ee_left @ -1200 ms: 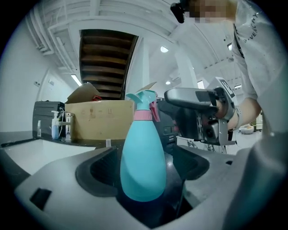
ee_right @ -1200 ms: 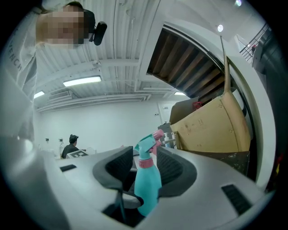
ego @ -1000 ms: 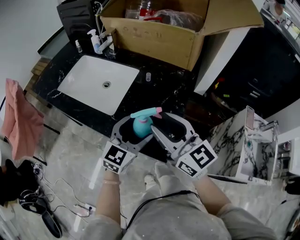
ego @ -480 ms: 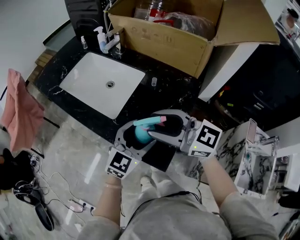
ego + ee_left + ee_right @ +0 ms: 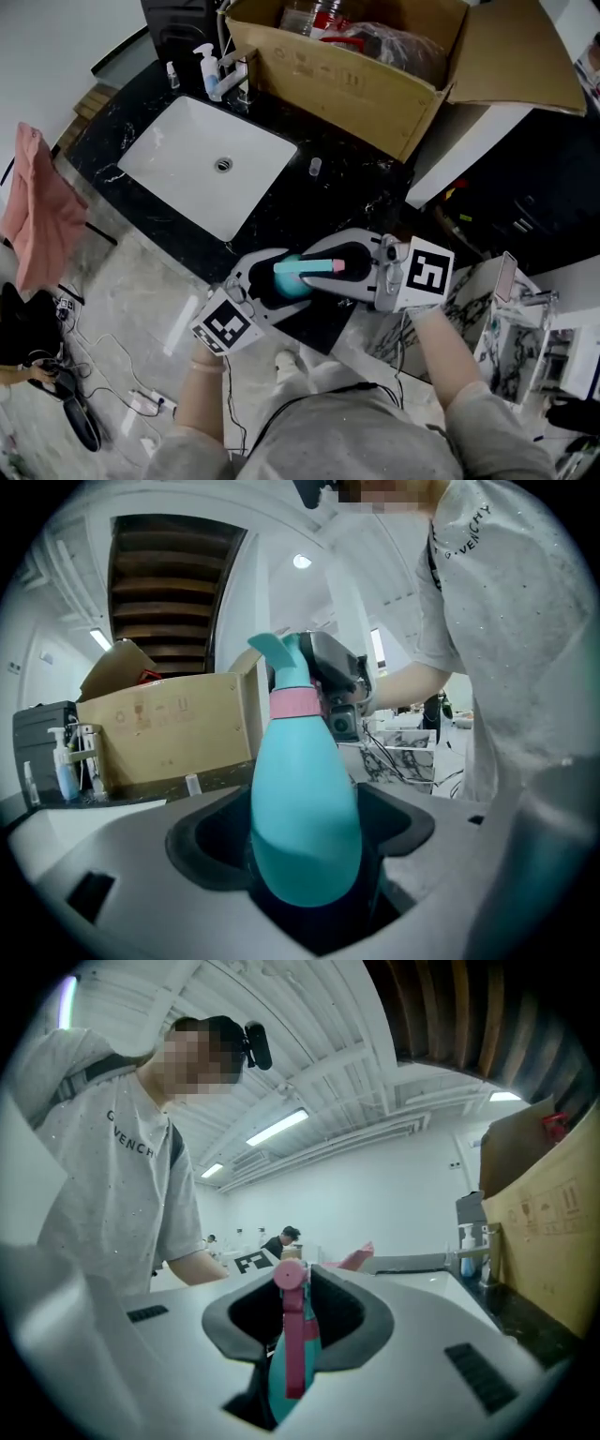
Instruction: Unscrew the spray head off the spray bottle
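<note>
**Now gripped at both ends**

On the near side of the black desk (image 5: 349,202), over the floor, the teal spray bottle (image 5: 302,780) lies roughly level between the hands. The left claw (image 5: 305,841) pinches its body, likely to stop it turning. The right claw (image 5: 292,1330), whose jaws have just been closing, presses on the spray head (image 5: 314,266), seemingly set for a twist.

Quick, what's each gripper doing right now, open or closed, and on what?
Left gripper: closed on the body of the teal bottle.
Right gripper: fingers have just been closing and now grip the spray head.
</note>
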`<state>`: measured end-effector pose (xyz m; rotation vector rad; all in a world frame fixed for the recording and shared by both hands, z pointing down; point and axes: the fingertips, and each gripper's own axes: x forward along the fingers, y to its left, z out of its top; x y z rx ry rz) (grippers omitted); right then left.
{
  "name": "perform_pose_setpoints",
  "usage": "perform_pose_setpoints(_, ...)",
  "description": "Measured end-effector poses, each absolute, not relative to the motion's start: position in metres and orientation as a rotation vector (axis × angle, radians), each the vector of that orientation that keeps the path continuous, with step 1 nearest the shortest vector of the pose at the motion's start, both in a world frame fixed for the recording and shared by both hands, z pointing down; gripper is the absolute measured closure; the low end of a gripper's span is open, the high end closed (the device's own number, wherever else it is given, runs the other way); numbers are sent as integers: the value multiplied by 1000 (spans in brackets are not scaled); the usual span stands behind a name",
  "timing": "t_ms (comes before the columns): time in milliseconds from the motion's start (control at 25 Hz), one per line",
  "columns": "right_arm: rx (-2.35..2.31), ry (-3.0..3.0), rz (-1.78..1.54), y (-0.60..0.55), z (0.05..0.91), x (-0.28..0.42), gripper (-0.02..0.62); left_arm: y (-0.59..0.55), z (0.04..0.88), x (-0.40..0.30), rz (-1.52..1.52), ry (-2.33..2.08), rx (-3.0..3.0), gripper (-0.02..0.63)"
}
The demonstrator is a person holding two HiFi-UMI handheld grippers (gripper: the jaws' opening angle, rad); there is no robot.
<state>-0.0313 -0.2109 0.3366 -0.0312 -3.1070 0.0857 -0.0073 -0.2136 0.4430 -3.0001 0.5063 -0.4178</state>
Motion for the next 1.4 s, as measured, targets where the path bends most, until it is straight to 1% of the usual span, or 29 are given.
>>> perform_pose_setpoints(120,-183,-3083,144,-210,339,-29,514,-212,444,-5,-434,454,-2999,245)
perform_pose_setpoints(200,-165,-3080,154,-218,339,-29,508,-216,444,-6,-411,501,-3017,244)
perform_pose_setpoints(240,-99,-3092,148,-224,338,-28,492,-219,443,-7,-394,544,-3021,245)
perform_pose_setpoints(320,111,-3139,134,-235,333,-19,423,-222,443,-9,-368,630,-3015,244)
perform_pose_setpoints(400,344,-3165,143,-244,330,-2,405,-224,444,-11,-365,687,-3003,245)
perform_pose_setpoints(520,592,-3149,222,-243,329,23,436,-224,444,-11,-361,712,-3002,244)
perform_pose_setpoints(600,635,-3164,332,-232,326,30,456,-224,445,-11,-361,714,-3008,245)
perform_pose_setpoints(680,608,-3161,436,-219,326,21,450,-224,445,-11,-362,722,-3011,245)
perform_pose_setpoints(840,602,-3075,462,-212,337,-12,317,-224,445,-11,-380,722,-3015,245)
perform_pose_setpoints(960,603,-3059,471,-215,337,-29,260,-225,445,-11,-408,716,-3014,245)
perform_pose_setpoints(1000,600,-3055,465,-216,337,-34,252,-226,445,-11,-409,720,-3014,245)
perform_pose_setpoints(1080,592,-3037,432,-217,339,-42,252,-226,445,-10,-405,729,-3016,245)
perform_pose_setpoints(1120,589,-3027,413,-217,341,-45,263,-226,445,-10,-403,732,-3017,245)
perform_pose_setpoints(1280,627,-3002,381,-219,350,-37,341,-226,445,-10,-402,741,-3022,245)
perform_pose_setpoints(1400,698,-2992,399,-222,354,-18,345,-226,445,-11,-403,748,-3023,245)
